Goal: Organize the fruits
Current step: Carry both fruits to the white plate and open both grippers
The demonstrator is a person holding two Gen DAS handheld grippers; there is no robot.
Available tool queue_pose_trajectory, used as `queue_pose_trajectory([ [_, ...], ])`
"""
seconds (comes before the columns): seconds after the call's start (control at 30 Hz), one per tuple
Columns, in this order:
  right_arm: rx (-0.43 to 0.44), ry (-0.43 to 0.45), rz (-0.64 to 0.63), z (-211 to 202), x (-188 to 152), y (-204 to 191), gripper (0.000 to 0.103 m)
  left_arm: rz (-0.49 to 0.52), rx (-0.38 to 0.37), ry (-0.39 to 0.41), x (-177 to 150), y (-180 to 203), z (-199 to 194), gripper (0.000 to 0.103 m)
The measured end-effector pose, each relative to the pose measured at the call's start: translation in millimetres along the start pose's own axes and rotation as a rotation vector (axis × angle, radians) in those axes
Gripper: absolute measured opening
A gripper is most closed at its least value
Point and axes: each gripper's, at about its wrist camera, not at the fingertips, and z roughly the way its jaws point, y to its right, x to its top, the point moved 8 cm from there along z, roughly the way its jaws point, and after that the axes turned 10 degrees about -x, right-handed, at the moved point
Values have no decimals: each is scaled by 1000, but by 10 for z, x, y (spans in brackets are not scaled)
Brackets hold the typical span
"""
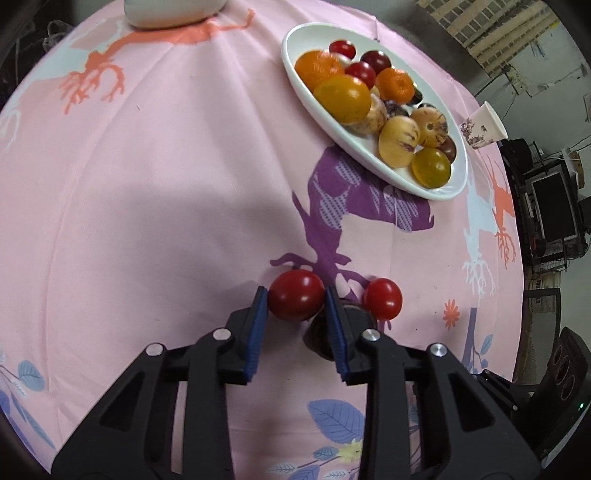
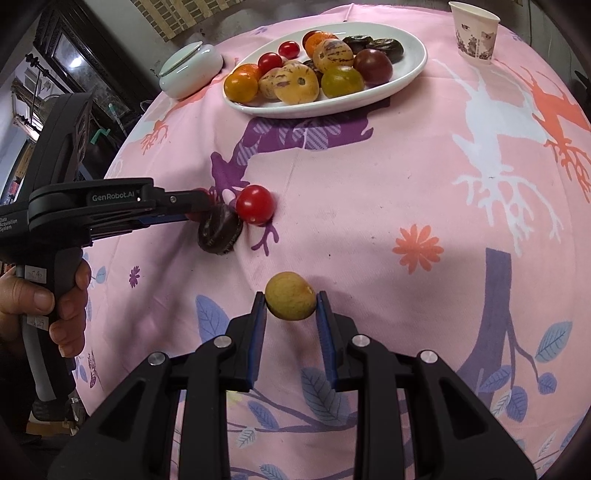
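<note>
My left gripper point(image 1: 295, 300) is shut on a red cherry tomato point(image 1: 295, 295) that rests on the pink tablecloth. A second red tomato point(image 1: 383, 298) lies just right of it. A dark purple wrinkled fruit point(image 1: 320, 338) sits partly under the right finger. My right gripper point(image 2: 291, 295) is shut on a small yellow-tan round fruit point(image 2: 290, 303), nearer the table's front edge. In the right wrist view the left gripper point(image 2: 192, 211) reaches in from the left, next to the dark fruit point(image 2: 219, 234) and the free tomato point(image 2: 255, 205); its held tomato is mostly hidden.
A white oval plate point(image 1: 369, 157) point(image 2: 410, 62) at the back holds several tomatoes, oranges, speckled yellow fruits and dark fruits. A paper cup point(image 2: 474, 33) stands to its right, a white lidded jar point(image 2: 190, 70) to its left. A hand point(image 2: 70, 295) grips the left gripper's handle.
</note>
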Motion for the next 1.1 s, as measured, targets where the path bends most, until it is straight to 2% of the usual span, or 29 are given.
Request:
queue_pose_trajectory([
  [0.17, -2, 13, 1, -53, 34, 8, 27, 90, 72, 41, 8, 22, -221, 32],
  [0.4, -11, 71, 1, -234, 260, 66, 27, 135, 79, 80, 78, 102, -489, 32],
  [0.63, -36, 196, -4, -495, 954, 199, 27, 214, 74, 116, 406, 360, -583, 32],
  [0.83, -70, 272, 6, -440, 1645, 304, 27, 267, 57, 126, 806, 598, -412, 32],
  [0.97, -89, 281, 26, -271, 1972, 393, 28, 278, 40, 125, 1030, 720, -242, 32],
  [1.1, -86, 279, 51, -139, 2103, 455, 28, 288, 27, 119, 1160, 793, -96, 32],
])
